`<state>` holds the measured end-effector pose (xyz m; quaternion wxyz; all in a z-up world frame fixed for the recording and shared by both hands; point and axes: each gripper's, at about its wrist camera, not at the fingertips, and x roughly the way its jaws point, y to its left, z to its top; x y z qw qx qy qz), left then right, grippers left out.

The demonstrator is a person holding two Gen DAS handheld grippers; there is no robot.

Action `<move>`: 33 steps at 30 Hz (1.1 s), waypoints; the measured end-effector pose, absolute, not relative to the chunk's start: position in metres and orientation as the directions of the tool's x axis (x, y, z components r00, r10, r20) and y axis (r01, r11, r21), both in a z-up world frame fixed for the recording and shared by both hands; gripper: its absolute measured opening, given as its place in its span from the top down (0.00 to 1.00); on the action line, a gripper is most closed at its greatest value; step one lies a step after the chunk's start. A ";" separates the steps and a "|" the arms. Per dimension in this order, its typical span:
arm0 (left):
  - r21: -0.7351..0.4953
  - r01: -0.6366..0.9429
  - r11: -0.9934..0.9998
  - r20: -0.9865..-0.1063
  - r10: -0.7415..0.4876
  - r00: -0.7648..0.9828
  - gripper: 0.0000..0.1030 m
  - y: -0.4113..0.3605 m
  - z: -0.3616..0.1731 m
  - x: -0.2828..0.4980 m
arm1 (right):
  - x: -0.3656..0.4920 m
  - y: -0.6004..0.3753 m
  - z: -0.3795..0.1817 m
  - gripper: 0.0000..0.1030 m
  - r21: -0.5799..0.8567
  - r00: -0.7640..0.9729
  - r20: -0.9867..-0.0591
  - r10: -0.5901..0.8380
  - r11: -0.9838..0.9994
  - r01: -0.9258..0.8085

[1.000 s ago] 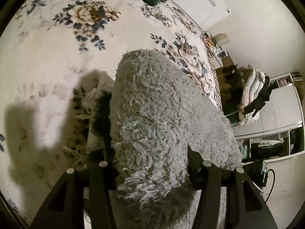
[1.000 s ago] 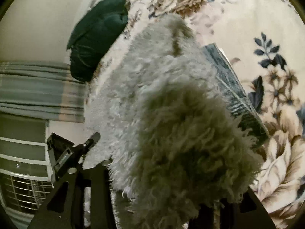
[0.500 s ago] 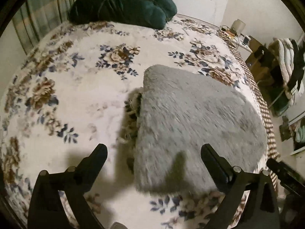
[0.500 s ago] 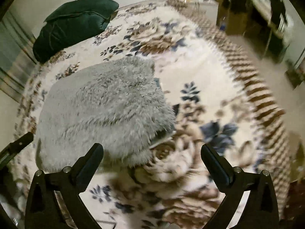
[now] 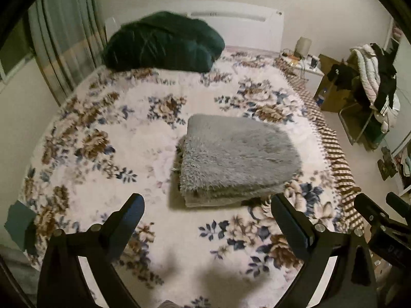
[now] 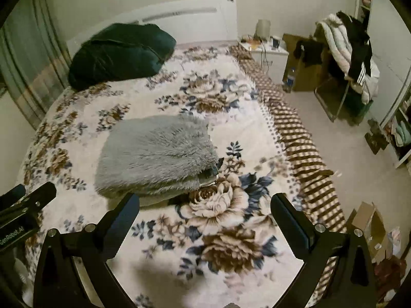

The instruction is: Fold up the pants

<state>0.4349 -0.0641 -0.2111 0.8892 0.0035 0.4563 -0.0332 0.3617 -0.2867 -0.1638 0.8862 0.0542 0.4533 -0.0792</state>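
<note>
On the floral bedspread (image 5: 108, 159): fluffy grey pants (image 5: 236, 159) now sit folded in a neat stack | left gripper (image 5: 205, 213) and right gripper (image 6: 205, 210) just let go, jaws spread wide, pulled back, nothing between them | fold looks pretty much done

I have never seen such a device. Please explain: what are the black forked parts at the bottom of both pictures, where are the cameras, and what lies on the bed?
A person holds one hand tool in each hand; there is no robot arm. Each carries a camera looking forward along its tongs. One picture shows the left tongs, the other the right tongs. Both stand open and hold nothing. On the flowered bedspread lie fluffy grey pants, folded into a thick stack. A dark green cushion rests near the headboard.
</note>
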 end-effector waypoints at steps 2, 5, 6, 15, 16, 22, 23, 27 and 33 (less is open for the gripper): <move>-0.020 0.063 0.998 -0.797 -0.054 0.601 0.02 -0.066 -0.192 0.416 | 0.337 -0.285 -0.136 0.00 0.033 0.598 -0.797 -0.083 0.983 0.180; -0.019 0.054 0.998 -0.775 -0.049 0.630 0.02 -0.068 -0.159 0.383 | 0.296 -0.284 -0.091 0.00 0.031 0.635 -0.768 -0.080 0.987 0.161; -0.018 0.051 0.999 -0.768 -0.046 0.638 0.02 -0.068 -0.148 0.372 | 0.286 -0.284 -0.080 0.00 0.031 0.645 -0.760 -0.078 0.987 0.157; -0.012 0.023 1.000 -0.710 -0.025 0.704 0.02 -0.075 -0.073 0.284 | 0.181 -0.283 0.022 0.00 0.052 0.733 -0.680 -0.034 0.994 0.095; -0.013 0.015 1.000 -0.702 -0.020 0.712 0.02 -0.076 -0.066 0.275 | 0.171 -0.283 0.031 0.00 0.049 0.740 -0.672 -0.034 0.995 0.090; -0.033 -0.013 0.999 -0.680 -0.013 0.733 0.02 -0.078 -0.040 0.242 | 0.125 -0.289 0.072 0.00 0.040 0.763 -0.645 -0.032 0.996 0.075; -0.038 -0.011 0.999 -0.678 -0.018 0.735 0.02 -0.079 -0.036 0.239 | 0.120 -0.290 0.077 0.00 0.040 0.768 -0.640 -0.033 0.996 0.077; -0.030 -0.009 0.999 -0.669 -0.013 0.744 0.00 -0.081 -0.029 0.229 | 0.102 -0.292 0.099 0.00 0.028 0.781 -0.623 -0.043 0.997 0.078; -0.020 -0.016 1.000 -0.663 -0.001 0.749 0.00 -0.079 -0.024 0.224 | 0.095 -0.290 0.112 0.00 0.013 0.784 -0.620 -0.045 0.998 0.067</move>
